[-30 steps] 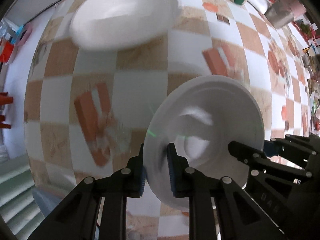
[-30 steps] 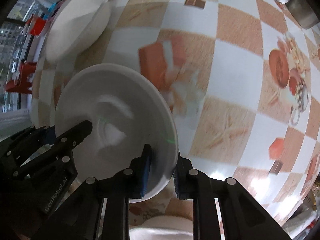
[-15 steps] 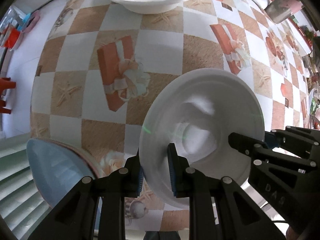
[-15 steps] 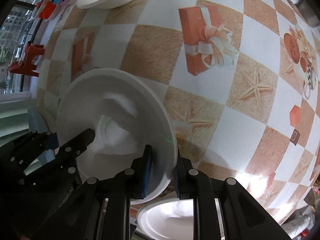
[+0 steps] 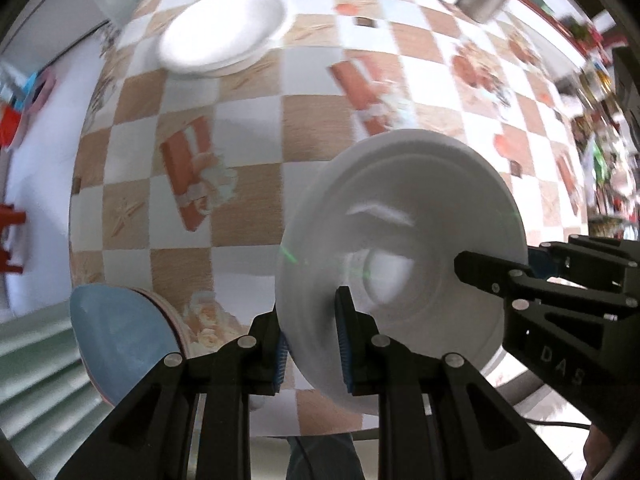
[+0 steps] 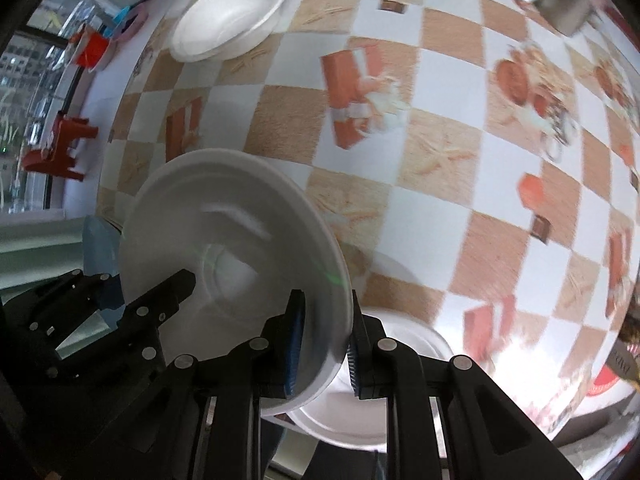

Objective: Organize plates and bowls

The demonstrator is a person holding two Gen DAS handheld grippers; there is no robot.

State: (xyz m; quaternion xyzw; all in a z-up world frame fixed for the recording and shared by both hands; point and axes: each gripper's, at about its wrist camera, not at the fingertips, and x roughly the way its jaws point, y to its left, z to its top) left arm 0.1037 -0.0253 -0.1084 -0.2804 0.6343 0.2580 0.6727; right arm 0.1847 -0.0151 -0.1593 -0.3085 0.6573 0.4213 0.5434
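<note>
ok, both grippers, left gripper [image 5: 312, 344] & right gripper [image 6: 326, 346], clamp 1 white bowl [image 5: 404, 248] by opposite rims. stacked white bowls [image 5: 222, 30] lie far ahead-left, nearer ur left.

The left gripper [image 5: 312, 344] pinches the rim of a white bowl [image 5: 400, 264], held above the checked tablecloth [image 5: 248, 184]. The right gripper [image 5: 492, 264] grips the bowl's opposite rim. A blue plate [image 5: 120, 340] lies left of the bowl; a second white bowl [image 5: 224, 34] sits beyond it, well apart.

The right tongs [image 5: 496, 268] bear the white letters "DAS".
</note>
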